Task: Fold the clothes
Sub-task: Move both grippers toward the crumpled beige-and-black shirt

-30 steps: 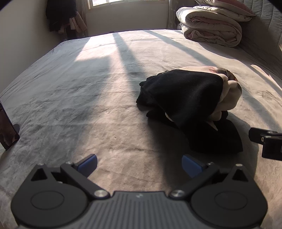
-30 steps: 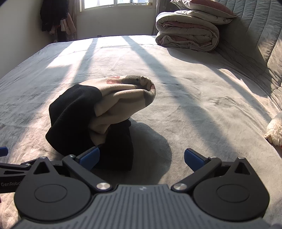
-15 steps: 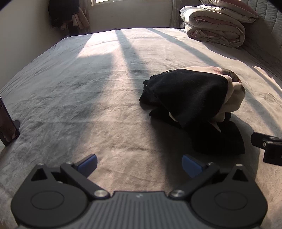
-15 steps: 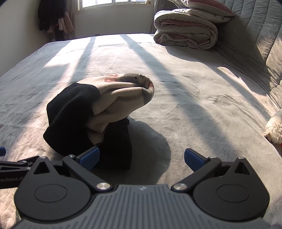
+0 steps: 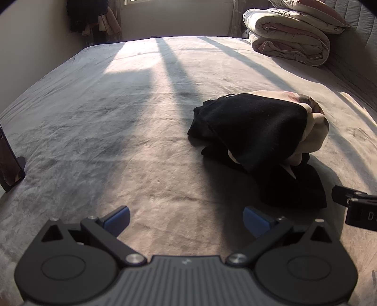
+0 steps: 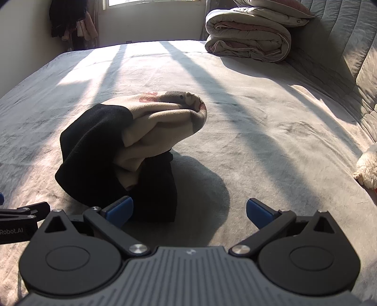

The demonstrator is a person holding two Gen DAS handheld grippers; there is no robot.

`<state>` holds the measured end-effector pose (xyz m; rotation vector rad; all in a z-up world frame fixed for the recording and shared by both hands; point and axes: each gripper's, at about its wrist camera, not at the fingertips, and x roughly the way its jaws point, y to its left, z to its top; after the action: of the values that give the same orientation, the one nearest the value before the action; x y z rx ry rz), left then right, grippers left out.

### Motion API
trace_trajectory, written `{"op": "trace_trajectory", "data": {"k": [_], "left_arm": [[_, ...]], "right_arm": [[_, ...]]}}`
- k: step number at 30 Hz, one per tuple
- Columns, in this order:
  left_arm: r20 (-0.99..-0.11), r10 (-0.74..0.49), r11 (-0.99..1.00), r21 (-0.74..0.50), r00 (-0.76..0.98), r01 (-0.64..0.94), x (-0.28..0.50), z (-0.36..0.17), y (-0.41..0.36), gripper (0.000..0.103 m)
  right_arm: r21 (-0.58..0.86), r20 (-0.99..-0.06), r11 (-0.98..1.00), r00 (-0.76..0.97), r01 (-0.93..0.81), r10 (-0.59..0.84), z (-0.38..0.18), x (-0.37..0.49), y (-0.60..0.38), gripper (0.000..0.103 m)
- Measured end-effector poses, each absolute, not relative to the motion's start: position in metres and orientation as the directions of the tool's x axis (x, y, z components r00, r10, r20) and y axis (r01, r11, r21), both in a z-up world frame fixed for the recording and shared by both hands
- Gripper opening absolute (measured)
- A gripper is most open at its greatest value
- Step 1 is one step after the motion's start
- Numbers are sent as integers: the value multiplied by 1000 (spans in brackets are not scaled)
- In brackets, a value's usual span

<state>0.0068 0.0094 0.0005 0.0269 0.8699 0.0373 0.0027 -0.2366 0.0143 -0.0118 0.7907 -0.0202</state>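
Note:
A crumpled black and beige garment (image 5: pixel 259 138) lies in a heap on the grey bed cover (image 5: pixel 117 117), right of centre in the left wrist view. In the right wrist view the garment (image 6: pixel 122 150) is left of centre, just beyond the left blue pad. My left gripper (image 5: pixel 186 221) is open and empty, low over the bed, left of the heap. My right gripper (image 6: pixel 189 211) is open and empty, close to the heap's near black edge. The right gripper's side shows at the right edge of the left wrist view (image 5: pixel 358 209).
A folded quilt stack (image 6: pixel 249 40) lies at the far right by the padded headboard (image 6: pixel 341 47). Dark clothes (image 6: pixel 66 21) hang at the far left wall. A white fluffy object (image 6: pixel 367 167) lies at the right edge. A dark upright object (image 5: pixel 8 162) stands at the bed's left edge.
Both grippers have tilted down and drifted slightly, so the heap sits a little lower in the left wrist view. Jaws stay open; the garment has not moved.

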Motion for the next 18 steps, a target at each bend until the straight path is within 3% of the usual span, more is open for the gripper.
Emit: {"op": "trace_trajectory", "data": {"k": [18], "left_arm": [[-798,34,999,27,602,-21,13,2,6,102]], "right_arm": [[4,-725,999,688,48,-30,12,8,-238,103]]}}
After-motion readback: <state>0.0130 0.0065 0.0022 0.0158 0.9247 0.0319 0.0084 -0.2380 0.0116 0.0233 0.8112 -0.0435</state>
